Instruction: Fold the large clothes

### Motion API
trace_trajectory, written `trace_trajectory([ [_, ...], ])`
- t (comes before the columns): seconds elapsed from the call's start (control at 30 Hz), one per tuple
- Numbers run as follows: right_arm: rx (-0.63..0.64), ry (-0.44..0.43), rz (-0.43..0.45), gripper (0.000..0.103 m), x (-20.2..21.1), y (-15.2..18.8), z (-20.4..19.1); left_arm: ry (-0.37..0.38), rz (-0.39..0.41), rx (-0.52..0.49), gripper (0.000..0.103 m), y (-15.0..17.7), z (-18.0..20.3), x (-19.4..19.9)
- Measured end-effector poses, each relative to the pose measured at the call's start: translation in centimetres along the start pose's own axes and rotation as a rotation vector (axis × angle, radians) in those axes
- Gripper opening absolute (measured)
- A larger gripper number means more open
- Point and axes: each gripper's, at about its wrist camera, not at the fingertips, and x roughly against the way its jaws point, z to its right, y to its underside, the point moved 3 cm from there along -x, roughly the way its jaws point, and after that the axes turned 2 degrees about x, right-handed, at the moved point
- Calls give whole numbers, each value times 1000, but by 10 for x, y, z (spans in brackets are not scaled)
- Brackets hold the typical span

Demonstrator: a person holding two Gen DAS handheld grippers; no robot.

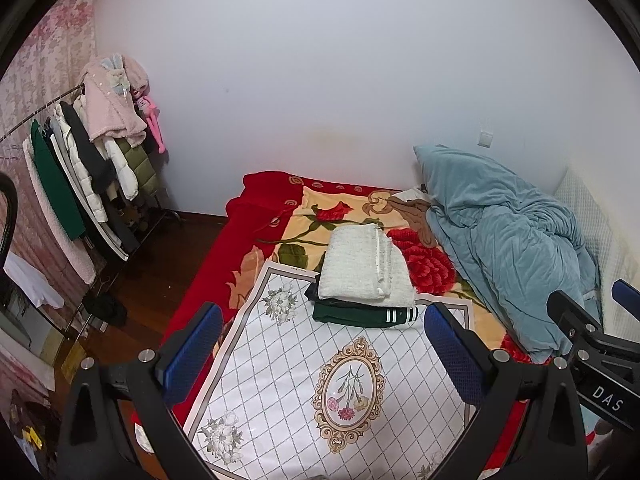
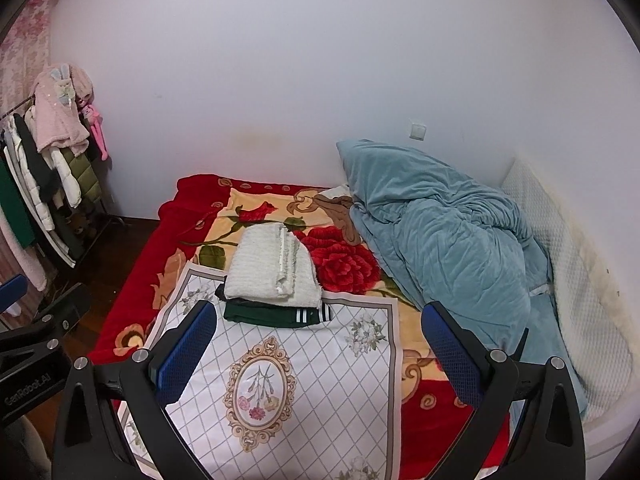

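Overhead, both grippers, left gripper (image 1: 324,346) and right gripper (image 2: 318,340), gape empty above the bare mat (image 2: 320,400).

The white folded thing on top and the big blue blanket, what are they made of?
The white folded garment looks like nubbly knit or terry: bumpy, matte surface. The blue blanket looks like soft plush or fleece, with a faint sheen and deep wrinkles. Neither is certain from sight alone.

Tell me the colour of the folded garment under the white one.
Dark green garment with white-striped cuff; clearest in right wrist view.
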Motion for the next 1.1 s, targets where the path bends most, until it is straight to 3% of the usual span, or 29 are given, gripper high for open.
trace_trajectory([
  [1.1,-3,-7,2,103,9,-2,2,-4,4,3,103,-1,0,7],
])
